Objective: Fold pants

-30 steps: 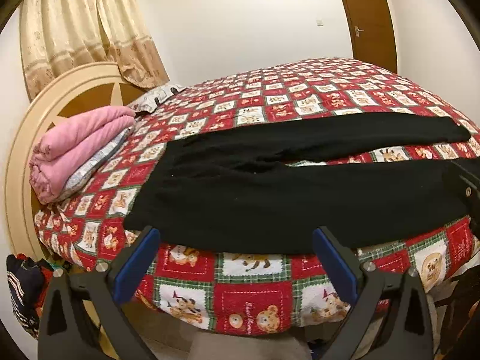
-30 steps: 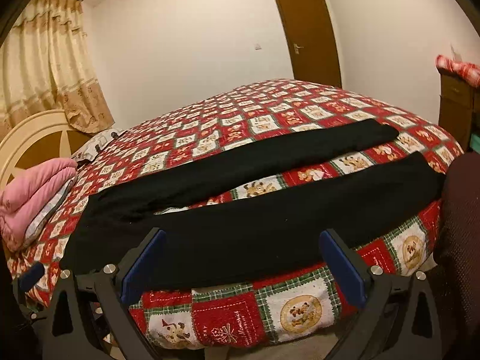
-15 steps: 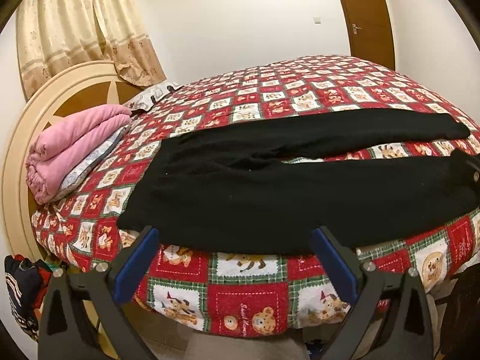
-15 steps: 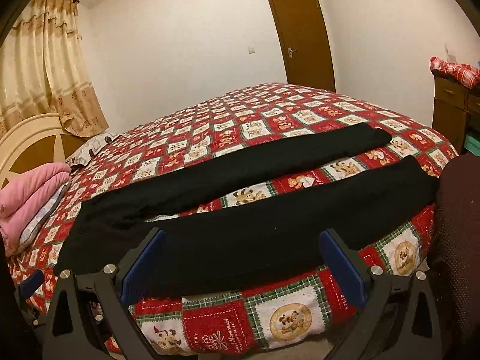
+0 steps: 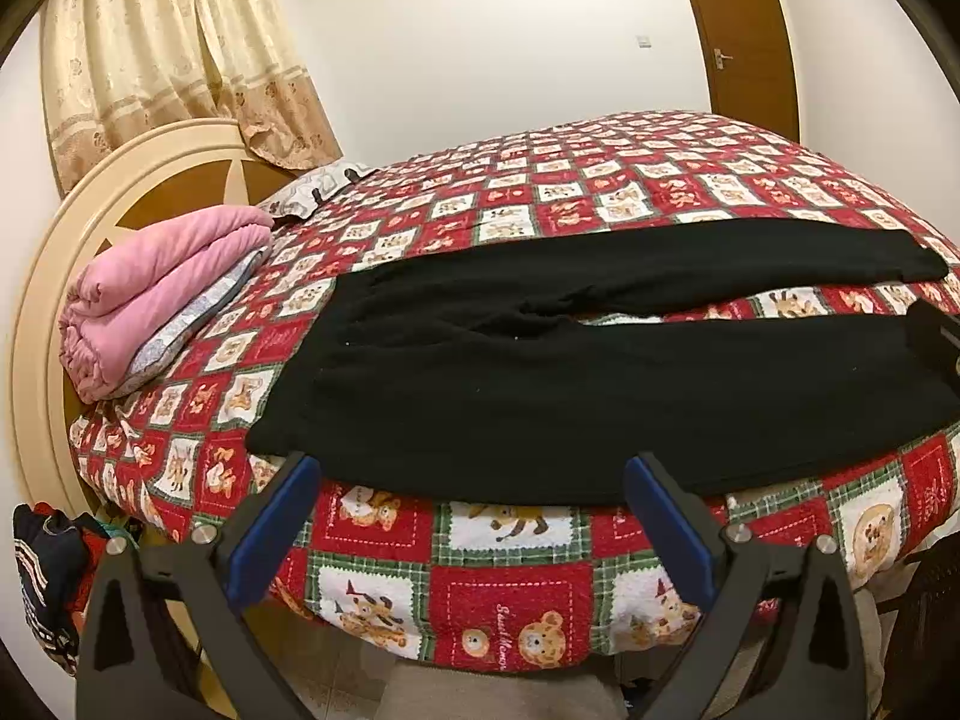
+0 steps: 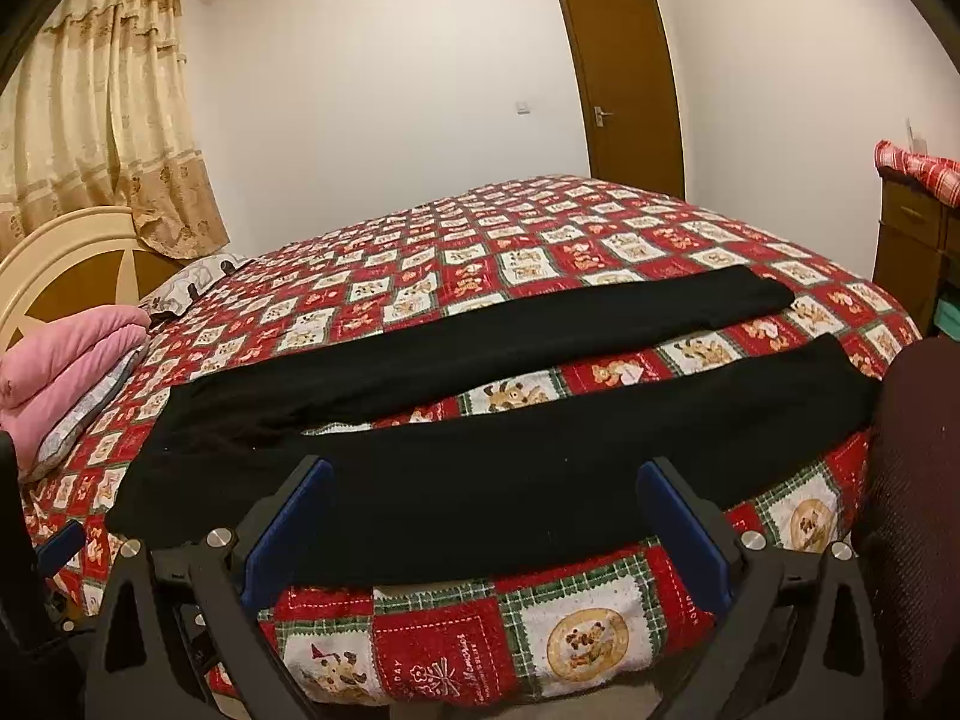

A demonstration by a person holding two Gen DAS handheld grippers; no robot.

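Observation:
Black pants (image 5: 540,384) lie flat on the bed, waist to the left, both legs spread apart and running right. They also show in the right wrist view (image 6: 480,450). My left gripper (image 5: 474,516) is open and empty, at the bed's near edge just below the near leg and waist. My right gripper (image 6: 486,528) is open and empty, at the near edge below the near leg. The right gripper's dark body shows at the right edge of the left wrist view (image 5: 936,336).
The bed has a red bear-patterned quilt (image 5: 600,192). A folded pink blanket (image 5: 156,288) lies by the cream headboard (image 5: 42,312). A wooden dresser (image 6: 912,240) stands at the right, a door (image 6: 630,90) behind, clothes (image 5: 48,564) on the floor at left.
Both grippers have risen slightly and tipped down, so the bed sits lower in view. The pants have not moved. Both grippers stay open.

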